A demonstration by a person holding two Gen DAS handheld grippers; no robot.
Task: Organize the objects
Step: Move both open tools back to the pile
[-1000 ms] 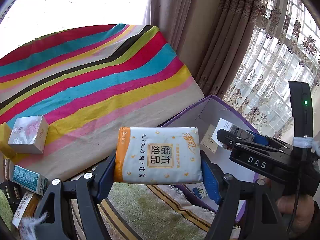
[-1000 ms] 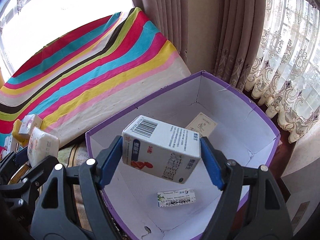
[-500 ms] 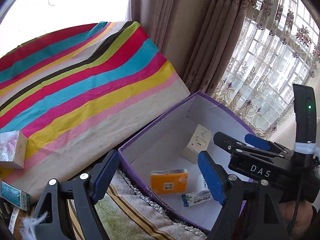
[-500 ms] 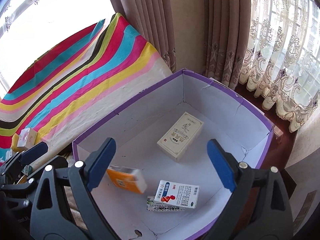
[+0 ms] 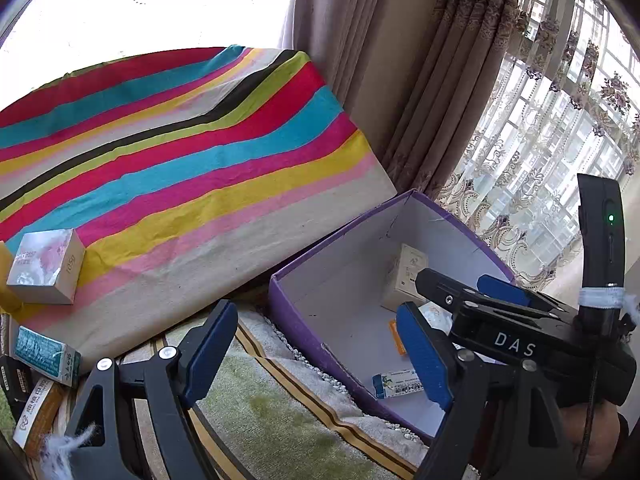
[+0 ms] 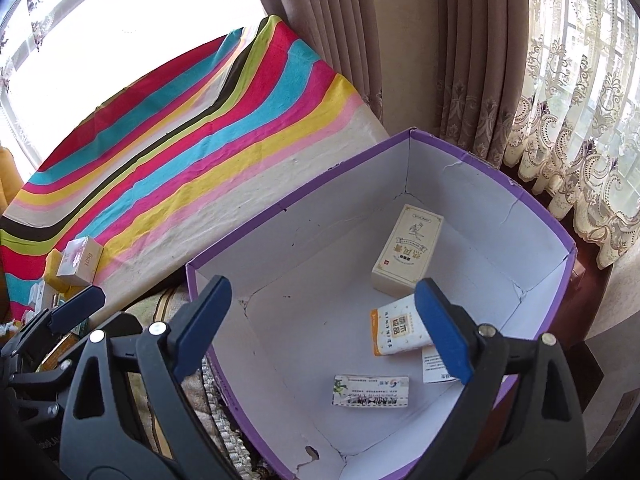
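Both grippers spread & empty: left gripper (image 5: 316, 356) sits by the purple box (image 6: 320, 192) rim, right gripper (image 6: 320, 324) hangs over its inside, where the tissue pack (image 6: 396, 330), cream carton (image 6: 408, 250) & flat packet (image 6: 370, 390) lie. Leftover boxes, e.g. silver box (image 5: 46, 266), sit on the striped cloth (image 5: 180, 160), well apart from the box. Risk: grippers are close, so reaching back w/ both could clash them or snag the thin box wall & tip it.

Brown pleated curtains (image 6: 460, 60), lace sheers (image 6: 580, 140) beside them, fringed green rug (image 5: 280, 420) below.
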